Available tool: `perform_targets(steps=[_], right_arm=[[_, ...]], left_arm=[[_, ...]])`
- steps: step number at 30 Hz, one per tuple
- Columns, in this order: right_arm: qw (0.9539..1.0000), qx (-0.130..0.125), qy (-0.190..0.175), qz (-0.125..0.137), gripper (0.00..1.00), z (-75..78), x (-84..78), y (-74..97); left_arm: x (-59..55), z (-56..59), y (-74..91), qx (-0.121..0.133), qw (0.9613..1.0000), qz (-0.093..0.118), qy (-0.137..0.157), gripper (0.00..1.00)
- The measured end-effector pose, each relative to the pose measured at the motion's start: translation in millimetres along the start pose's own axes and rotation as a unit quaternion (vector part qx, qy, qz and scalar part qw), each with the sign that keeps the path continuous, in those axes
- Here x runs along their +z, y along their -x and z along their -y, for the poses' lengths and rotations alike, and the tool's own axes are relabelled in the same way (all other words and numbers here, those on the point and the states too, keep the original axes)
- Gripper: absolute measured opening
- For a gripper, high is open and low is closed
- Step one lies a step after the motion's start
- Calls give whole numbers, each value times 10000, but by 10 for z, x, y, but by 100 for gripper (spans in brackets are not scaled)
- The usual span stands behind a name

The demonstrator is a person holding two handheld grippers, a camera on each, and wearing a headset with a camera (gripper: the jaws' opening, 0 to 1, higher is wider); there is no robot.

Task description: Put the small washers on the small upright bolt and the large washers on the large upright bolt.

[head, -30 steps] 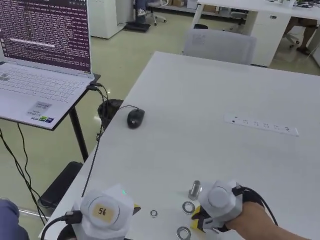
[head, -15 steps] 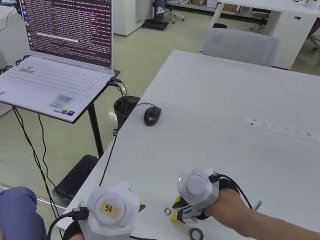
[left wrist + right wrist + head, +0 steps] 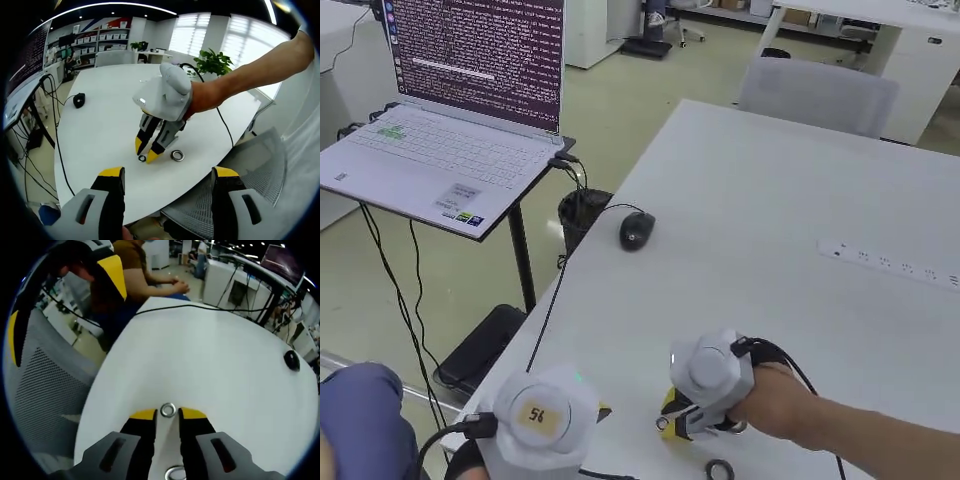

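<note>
1. Far left, head view: an open laptop (image 3: 470, 110) stands on a stand beside the white tabletop (image 3: 750, 200), screen lit with text.
2. Left hand-held gripper (image 3: 168, 172): it is held off the near-left corner of the tabletop. In the left gripper view its yellow-tipped jaws stand wide apart with nothing between them.
3. A black mouse (image 3: 636, 230) lies on the tabletop near its left edge, its cable running off that edge.
4. Right hand-held gripper (image 3: 168, 414): it is pointed down at the tabletop near the front edge, with a hand around it. Its jaws are drawn close, with a narrow gap showing.
5. The small washer (image 3: 168, 410) lies flat on the tabletop in that gap at the yellow tips. I cannot tell whether the tips grip it.
6. A larger washer (image 3: 177, 155) lies flat on the tabletop just beside the right hand-held gripper's tips, apart from the small washer.
7. Far right, head view: a white power strip (image 3: 895, 266) lies on the tabletop, well apart from both washers.
</note>
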State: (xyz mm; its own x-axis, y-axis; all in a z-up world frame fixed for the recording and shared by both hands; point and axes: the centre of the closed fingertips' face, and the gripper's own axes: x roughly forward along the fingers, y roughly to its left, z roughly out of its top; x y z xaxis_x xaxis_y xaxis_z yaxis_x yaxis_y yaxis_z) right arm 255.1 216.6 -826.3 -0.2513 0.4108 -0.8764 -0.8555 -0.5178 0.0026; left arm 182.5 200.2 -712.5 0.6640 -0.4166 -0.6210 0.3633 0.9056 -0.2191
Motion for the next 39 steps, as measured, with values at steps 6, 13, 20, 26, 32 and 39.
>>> perform_targets(steps=[6,13,20,26,32,39], right_arm=[[10000,-16,-48,38,15,4,-4,-15],[9997,-88,-211,54,15,-28,-52,-3],[9998,-71,-166,2,15,-71,-173,29],[10000,23,36,-50,18,-91,-168,24],[9993,104,275,-233,18,-108,-163,23],[9978,112,459,-465,15,-119,-165,41]], left_arm=[[21,-8,7,0,10000,1,-36,70],[-16,-30,37,40,10000,-18,-10,70],[-24,-22,46,50,10000,-17,12,70],[7,13,10,-12,10000,-27,-55,70],[42,22,4,-33,9999,-33,-123,70],[48,6,4,-10,9999,-33,-135,70]])
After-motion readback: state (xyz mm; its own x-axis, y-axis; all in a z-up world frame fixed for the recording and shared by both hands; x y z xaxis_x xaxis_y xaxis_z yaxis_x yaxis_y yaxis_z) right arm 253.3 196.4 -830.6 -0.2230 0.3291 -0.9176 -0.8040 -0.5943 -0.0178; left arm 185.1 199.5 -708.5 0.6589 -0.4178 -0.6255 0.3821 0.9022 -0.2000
